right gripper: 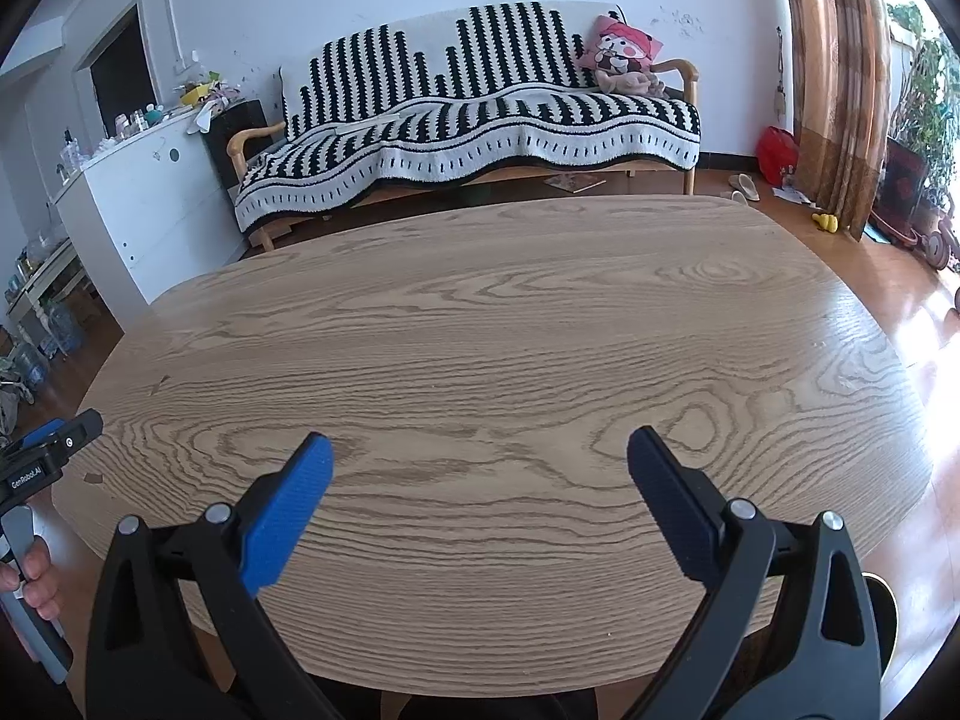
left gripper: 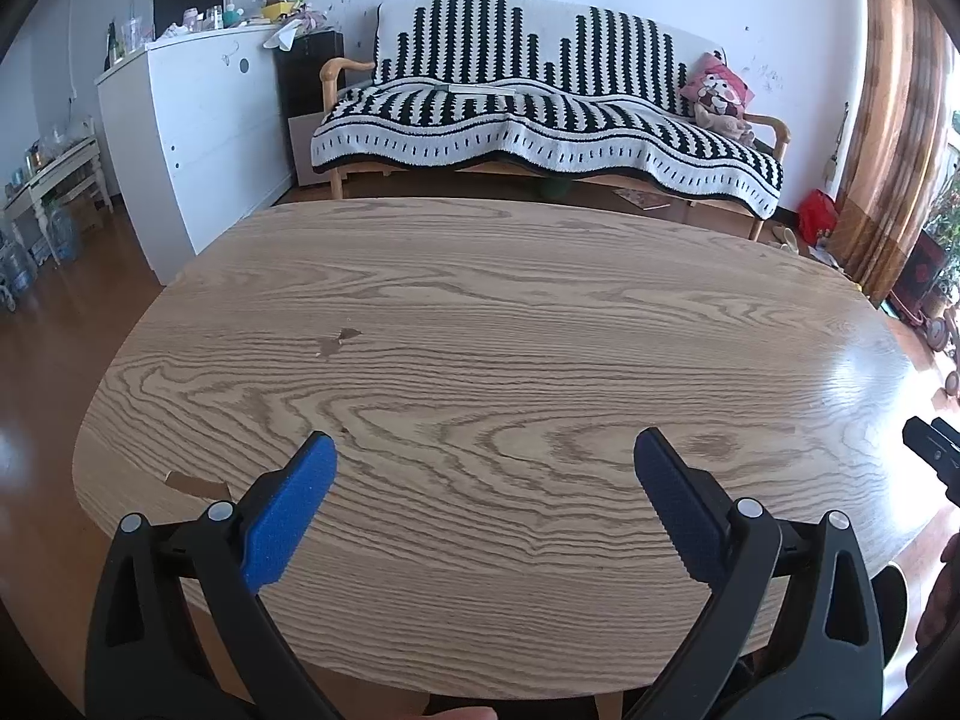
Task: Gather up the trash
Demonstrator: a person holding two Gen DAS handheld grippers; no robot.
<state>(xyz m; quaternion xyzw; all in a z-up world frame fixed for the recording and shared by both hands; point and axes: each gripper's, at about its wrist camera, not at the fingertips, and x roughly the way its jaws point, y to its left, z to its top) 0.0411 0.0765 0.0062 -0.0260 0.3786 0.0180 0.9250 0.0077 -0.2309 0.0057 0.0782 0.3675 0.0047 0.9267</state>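
left claw (left gripper: 485, 450) spread wide, right claw (right gripper: 480, 450) spread wide, above wooden table (left gripper: 510, 324)

Your left gripper (left gripper: 485, 450) is spread wide, blue pads (left gripper: 288, 522) facing each other with nothing between them. Your right gripper (right gripper: 479, 450) is spread just as wide and equally empty. Both point forward, level with one another (each shows at the edge of the other's view). Your left hand (right gripper: 39, 579) wraps its fingers round the handle.
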